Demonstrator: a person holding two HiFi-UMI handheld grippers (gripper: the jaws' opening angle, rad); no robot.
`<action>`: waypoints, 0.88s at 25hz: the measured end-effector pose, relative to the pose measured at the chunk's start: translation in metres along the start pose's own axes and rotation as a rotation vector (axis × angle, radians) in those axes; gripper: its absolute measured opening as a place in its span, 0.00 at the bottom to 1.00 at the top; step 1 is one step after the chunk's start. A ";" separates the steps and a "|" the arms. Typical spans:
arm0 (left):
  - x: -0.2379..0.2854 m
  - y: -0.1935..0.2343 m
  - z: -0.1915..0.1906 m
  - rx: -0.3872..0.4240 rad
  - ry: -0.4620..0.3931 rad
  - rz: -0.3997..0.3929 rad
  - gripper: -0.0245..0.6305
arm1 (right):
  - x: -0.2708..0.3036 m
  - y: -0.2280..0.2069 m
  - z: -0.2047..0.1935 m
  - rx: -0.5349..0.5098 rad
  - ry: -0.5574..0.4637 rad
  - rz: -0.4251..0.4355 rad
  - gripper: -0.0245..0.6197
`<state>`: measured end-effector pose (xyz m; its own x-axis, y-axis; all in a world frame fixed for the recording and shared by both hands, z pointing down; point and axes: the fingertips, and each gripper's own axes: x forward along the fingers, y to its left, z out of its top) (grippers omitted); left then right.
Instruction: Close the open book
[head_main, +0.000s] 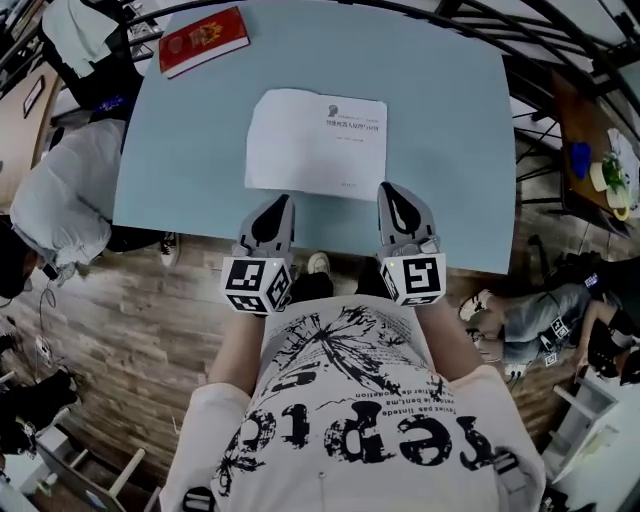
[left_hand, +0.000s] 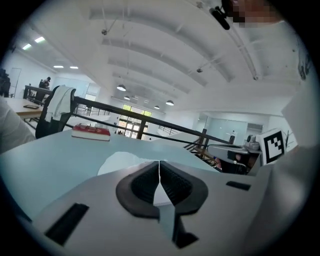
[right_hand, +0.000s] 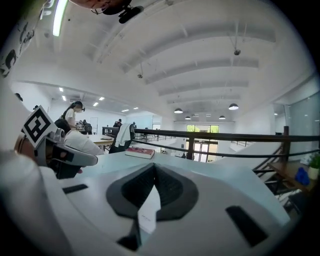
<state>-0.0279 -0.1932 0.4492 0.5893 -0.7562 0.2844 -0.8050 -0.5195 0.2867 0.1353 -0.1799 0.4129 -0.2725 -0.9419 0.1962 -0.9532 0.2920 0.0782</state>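
Black-padded jaws are pressed together and empty on both the left gripper (head_main: 280, 203) and the right gripper (head_main: 392, 190), which hang just short of the open book's (head_main: 315, 140) near edge. That book lies flat, pale pages up. Tips arriving shut would likely shove it along the smooth blue table (head_main: 180, 150) or crease a leaf rather than lift one side. Well beyond its far-left corner sits a red book (head_main: 203, 40).
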 end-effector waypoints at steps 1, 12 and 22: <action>0.003 0.003 -0.009 -0.039 0.015 0.012 0.07 | 0.006 0.000 -0.004 0.005 0.014 0.021 0.05; 0.046 0.051 -0.105 -0.678 0.074 0.144 0.29 | 0.047 -0.001 -0.033 -0.008 0.088 0.224 0.05; 0.063 0.095 -0.122 -1.073 -0.098 0.258 0.34 | 0.055 -0.024 -0.043 0.000 0.109 0.200 0.06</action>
<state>-0.0587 -0.2415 0.6061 0.3659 -0.8450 0.3899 -0.3969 0.2373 0.8867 0.1491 -0.2317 0.4642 -0.4400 -0.8420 0.3122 -0.8818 0.4709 0.0274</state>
